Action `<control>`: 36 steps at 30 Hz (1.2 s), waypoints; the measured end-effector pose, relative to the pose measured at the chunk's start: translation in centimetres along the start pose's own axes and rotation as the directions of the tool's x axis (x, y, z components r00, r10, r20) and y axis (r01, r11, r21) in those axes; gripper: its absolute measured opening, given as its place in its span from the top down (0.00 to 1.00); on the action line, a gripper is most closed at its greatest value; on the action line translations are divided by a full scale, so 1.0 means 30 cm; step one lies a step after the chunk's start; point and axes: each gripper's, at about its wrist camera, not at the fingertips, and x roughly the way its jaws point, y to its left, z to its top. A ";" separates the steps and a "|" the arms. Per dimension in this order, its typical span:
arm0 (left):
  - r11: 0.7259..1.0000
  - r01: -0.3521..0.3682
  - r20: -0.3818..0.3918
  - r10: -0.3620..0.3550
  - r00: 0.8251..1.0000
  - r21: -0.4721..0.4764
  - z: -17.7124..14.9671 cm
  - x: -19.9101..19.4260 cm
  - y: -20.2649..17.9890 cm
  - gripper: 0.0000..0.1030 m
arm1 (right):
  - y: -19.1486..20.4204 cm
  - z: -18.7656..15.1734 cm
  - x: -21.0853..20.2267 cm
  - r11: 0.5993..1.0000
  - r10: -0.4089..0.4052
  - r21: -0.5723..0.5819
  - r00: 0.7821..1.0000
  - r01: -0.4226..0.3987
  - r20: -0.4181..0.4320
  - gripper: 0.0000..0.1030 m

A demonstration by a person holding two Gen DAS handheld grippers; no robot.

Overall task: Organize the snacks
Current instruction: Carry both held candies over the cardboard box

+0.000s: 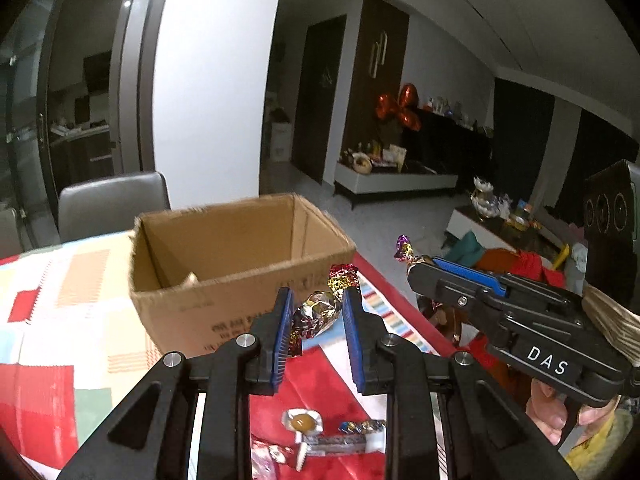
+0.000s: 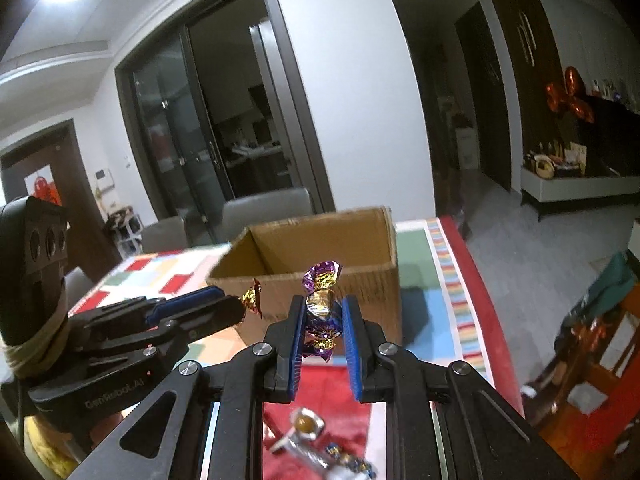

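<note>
An open cardboard box [image 1: 240, 276] stands on the patchwork tablecloth; it also shows in the right wrist view [image 2: 360, 280]. My left gripper [image 1: 318, 312] is shut on a red-and-gold foil candy [image 1: 316, 312] just in front of the box; this gripper also shows in the right wrist view [image 2: 236, 308]. My right gripper [image 2: 324, 316] is shut on a purple-and-gold foil candy [image 2: 322, 304], held above the table before the box; in the left wrist view the right gripper [image 1: 416, 266] shows with its candy's end [image 1: 404, 249] sticking out.
Loose snacks lie on the red cloth below the grippers: a round caramel-coloured sweet in a white wrapper [image 1: 302, 422], a silver bar [image 1: 336, 444] and small foil candies [image 1: 362, 426]. Grey chairs [image 1: 112, 200] stand behind the table. The table's right edge [image 1: 404, 300] drops to the floor.
</note>
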 end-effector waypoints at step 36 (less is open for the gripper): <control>0.984 -0.135 -0.022 0.133 0.991 -0.115 0.243 0.118 0.325 0.75 | 0.106 0.294 0.340 0.994 0.023 -0.104 0.998 -0.029 -0.056 0.81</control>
